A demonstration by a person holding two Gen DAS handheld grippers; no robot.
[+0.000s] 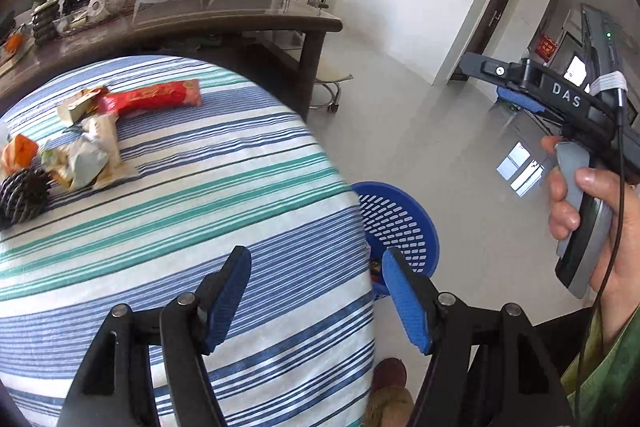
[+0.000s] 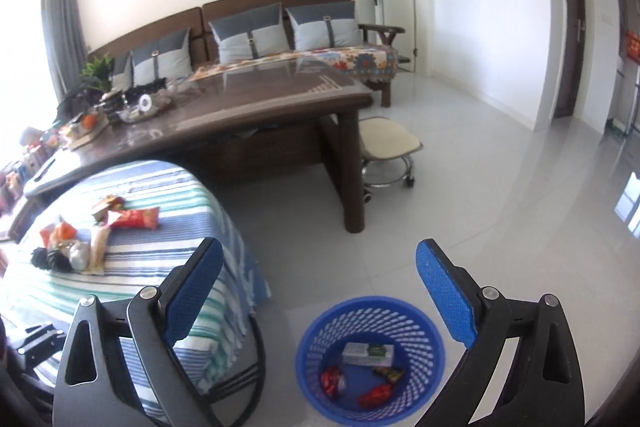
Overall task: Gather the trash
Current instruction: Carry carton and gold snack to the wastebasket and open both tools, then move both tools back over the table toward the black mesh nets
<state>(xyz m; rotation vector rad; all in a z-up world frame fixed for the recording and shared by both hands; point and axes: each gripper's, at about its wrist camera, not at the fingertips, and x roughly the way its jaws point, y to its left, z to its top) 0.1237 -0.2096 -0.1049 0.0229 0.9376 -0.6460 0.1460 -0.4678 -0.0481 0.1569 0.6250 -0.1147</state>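
A pile of trash lies on the striped cloth point(image 1: 224, 211): a red wrapper point(image 1: 156, 98), crumpled pale wrappers point(image 1: 86, 157), an orange scrap point(image 1: 18, 153) and a black ridged lump point(image 1: 24, 195). My left gripper point(image 1: 318, 301) hangs open and empty over the cloth's near right edge, well short of the pile. On the floor beside the cloth stands a blue mesh basket point(image 2: 424, 331). My right gripper point(image 2: 320, 287) is open wide above it, with nothing between its fingers. Inside the basket lie a white and green box point(image 2: 368, 353) and red wrappers point(image 2: 374, 395).
A dark wooden coffee table point(image 2: 248, 107) with clutter at its left end stands behind the striped surface. A small wheeled stool point(image 2: 390, 143) sits by its leg, and a sofa point(image 2: 280, 27) lines the wall. A person's hand point(image 1: 580, 211) grips the right tool.
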